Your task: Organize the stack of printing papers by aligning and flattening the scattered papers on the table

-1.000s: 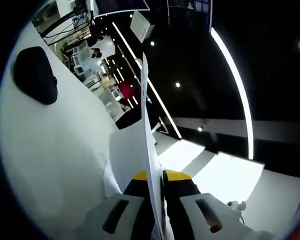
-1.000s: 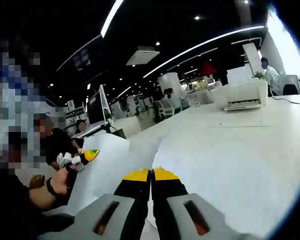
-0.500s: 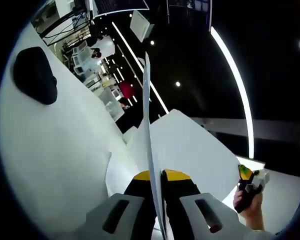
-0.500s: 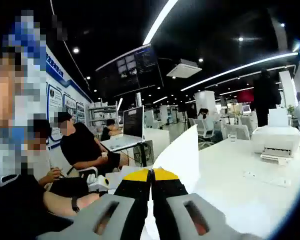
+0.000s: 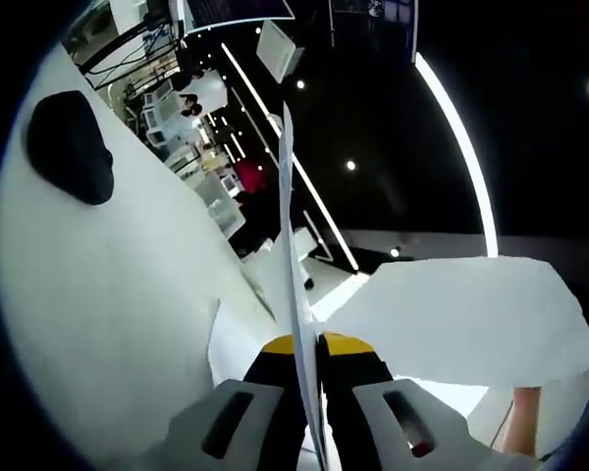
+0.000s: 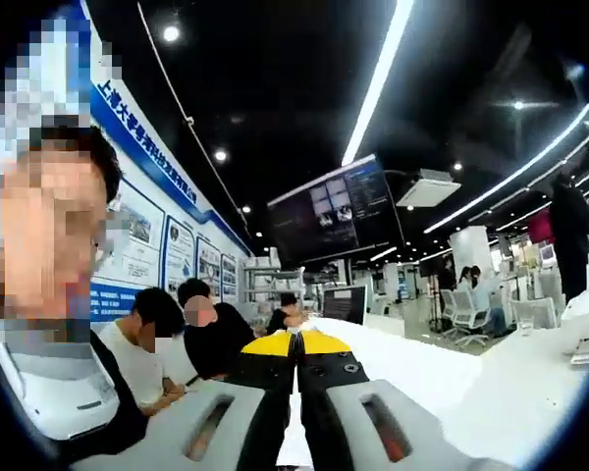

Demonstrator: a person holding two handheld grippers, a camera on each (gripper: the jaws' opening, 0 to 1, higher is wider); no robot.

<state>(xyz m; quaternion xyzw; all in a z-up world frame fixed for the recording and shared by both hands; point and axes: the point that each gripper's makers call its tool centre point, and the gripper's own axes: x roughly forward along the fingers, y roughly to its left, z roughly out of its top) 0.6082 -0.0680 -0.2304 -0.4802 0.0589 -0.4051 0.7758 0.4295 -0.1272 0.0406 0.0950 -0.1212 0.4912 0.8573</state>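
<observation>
Left gripper — jaws closed on a sheet of paper, seen edge-on and rising straight up between the yellow tips. A second sheet is spread flat to the right in the left gripper view, with a hand below it. A white table carries a black object. Right gripper — jaws pressed together on a thin white paper edge, lifted above the table; seated people are seen behind.
</observation>
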